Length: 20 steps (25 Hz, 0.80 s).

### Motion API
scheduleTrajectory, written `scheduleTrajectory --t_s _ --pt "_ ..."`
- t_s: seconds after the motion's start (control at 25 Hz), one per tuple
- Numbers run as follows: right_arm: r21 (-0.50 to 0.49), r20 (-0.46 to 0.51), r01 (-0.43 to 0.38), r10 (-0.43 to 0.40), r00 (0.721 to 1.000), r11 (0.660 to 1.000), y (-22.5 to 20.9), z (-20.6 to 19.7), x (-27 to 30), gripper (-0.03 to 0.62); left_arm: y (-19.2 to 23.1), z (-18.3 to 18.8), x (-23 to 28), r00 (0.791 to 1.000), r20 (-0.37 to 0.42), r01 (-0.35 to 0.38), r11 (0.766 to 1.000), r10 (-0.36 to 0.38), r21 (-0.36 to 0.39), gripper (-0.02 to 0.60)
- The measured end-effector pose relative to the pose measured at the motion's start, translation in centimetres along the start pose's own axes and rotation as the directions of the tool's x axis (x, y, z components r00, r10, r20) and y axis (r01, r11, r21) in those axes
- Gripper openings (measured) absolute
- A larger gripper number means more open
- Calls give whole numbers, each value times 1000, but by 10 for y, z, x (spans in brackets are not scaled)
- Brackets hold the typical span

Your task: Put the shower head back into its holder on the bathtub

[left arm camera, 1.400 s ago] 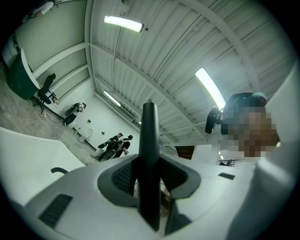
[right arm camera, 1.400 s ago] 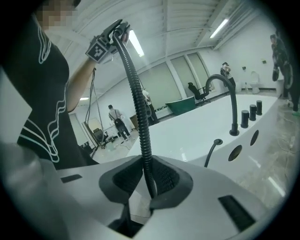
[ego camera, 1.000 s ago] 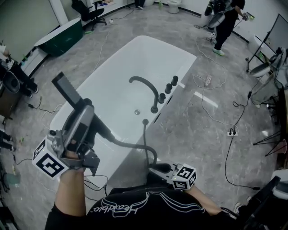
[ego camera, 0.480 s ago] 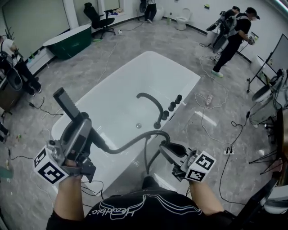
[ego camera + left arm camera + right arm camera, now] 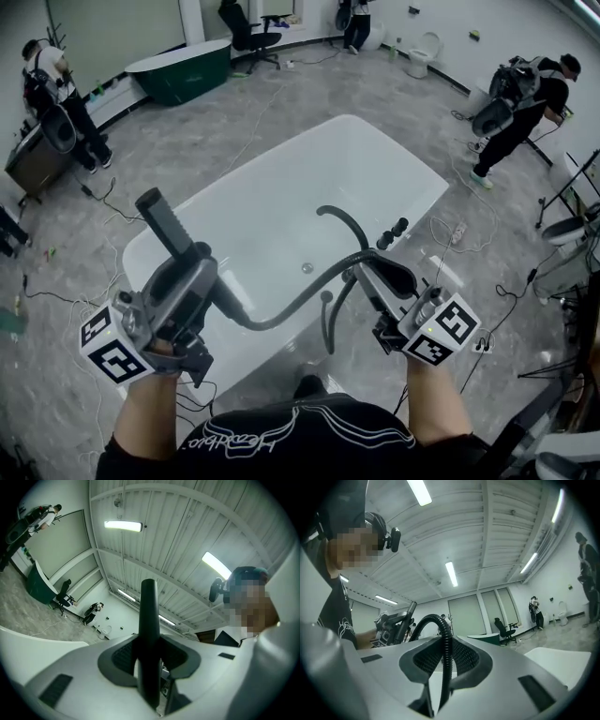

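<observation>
Two bathtubs stand here: a white bathtub (image 5: 375, 178) and a green bathtub (image 5: 183, 70) (far back). There is one shower head (image 5: 169, 225) and one hose (image 5: 281, 309). Two tongs: left tongs (image 5: 202, 272), right tongs (image 5: 361, 272).

Glossy white bathtub (image 5: 272, 202), matt black shower head (image 5: 167, 223), ribbed dark hose (image 5: 446, 653)

Dark shower head (image 5: 169, 223) (hose (image 5: 298, 300) trailing) tilts above white bathtub (image 5: 375, 159).

Green tub (image 5: 178, 70), office chair (image 5: 248, 23), toilet (image 5: 427, 49), person (image 5: 525, 112) at far right.
</observation>
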State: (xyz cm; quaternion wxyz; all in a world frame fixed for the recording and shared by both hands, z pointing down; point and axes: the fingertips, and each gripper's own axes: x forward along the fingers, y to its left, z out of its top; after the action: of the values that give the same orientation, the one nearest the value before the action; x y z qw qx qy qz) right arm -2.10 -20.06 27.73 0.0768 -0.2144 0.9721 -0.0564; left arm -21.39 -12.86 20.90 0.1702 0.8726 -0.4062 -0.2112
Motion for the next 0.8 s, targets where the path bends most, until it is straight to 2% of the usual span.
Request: scheduleTrajectory --t_s 0.32,0.56,0.8 --pt "-126 50 -46 53 997 991 -18 51 57 64 4 43 12 998 54 26 999 -28 29 132" --pt "-219 85 -40 60 995 975 -46 85 78 64 6 64 38 995 78 55 996 -60 66 132" --pt "-229 73 -47 65 995 972 -77 82 94 64 18 59 69 997 59 53 995 -58 82 132"
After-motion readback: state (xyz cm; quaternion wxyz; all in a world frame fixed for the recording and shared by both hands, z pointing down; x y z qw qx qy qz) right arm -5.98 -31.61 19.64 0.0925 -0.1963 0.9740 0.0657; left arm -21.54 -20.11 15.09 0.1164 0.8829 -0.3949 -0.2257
